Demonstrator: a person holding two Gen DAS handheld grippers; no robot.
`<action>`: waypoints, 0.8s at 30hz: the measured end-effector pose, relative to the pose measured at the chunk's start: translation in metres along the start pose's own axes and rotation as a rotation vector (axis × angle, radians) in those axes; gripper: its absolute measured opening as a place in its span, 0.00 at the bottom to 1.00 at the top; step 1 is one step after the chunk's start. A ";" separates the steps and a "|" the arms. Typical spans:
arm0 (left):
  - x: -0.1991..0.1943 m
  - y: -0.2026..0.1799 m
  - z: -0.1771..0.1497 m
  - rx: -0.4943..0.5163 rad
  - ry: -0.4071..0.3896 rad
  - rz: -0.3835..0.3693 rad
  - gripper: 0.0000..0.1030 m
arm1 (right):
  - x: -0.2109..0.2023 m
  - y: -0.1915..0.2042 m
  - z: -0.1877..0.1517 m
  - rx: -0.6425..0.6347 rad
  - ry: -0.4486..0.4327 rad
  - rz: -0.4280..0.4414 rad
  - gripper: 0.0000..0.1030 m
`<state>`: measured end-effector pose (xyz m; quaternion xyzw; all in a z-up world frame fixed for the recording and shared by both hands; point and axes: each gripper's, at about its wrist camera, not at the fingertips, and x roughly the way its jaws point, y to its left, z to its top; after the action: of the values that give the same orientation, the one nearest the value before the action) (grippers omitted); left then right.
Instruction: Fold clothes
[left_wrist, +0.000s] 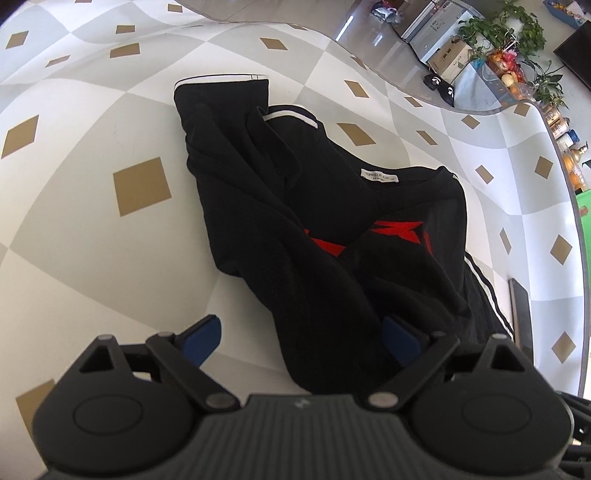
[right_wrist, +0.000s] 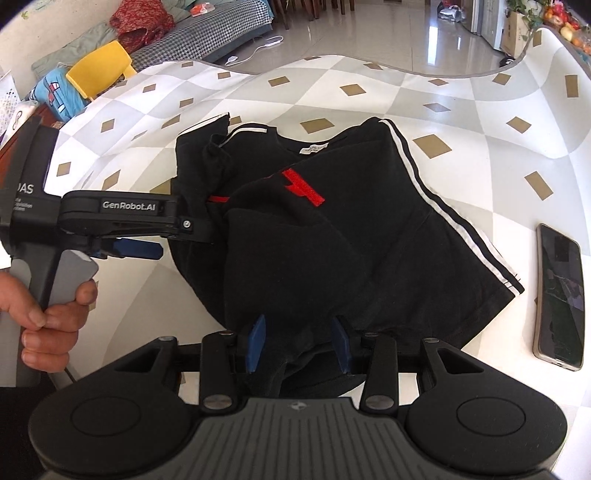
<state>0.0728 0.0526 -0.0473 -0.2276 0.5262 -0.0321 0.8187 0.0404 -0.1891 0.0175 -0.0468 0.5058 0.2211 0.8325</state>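
Black shirt (right_wrist: 332, 229) hem bunched between right claw (right_wrist: 299, 343) pads.

"GenRobot.AI" is printed in white on the black arm of the left gripper (right_wrist: 188, 236), as seen from the right wrist view; on the block behind that arm the letters "AS" can be read, cut off at the picture's edge, with smaller lines beneath that are too blurred to be made out; a white neck label (left_wrist: 378, 174) is sewn inside the black shirt (right_wrist: 332, 229), its print too small to be read.
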 end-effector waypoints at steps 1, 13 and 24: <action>0.002 0.000 -0.002 -0.008 0.003 -0.004 0.92 | 0.001 0.001 -0.002 -0.004 0.006 0.003 0.38; 0.021 -0.018 -0.012 0.003 0.004 -0.028 0.93 | 0.025 0.016 -0.010 -0.059 0.077 0.023 0.38; 0.021 -0.021 -0.012 -0.009 -0.027 -0.044 0.63 | 0.018 0.021 -0.008 -0.067 0.097 0.091 0.40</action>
<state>0.0758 0.0233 -0.0608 -0.2433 0.5102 -0.0448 0.8237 0.0320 -0.1671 0.0014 -0.0625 0.5393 0.2731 0.7942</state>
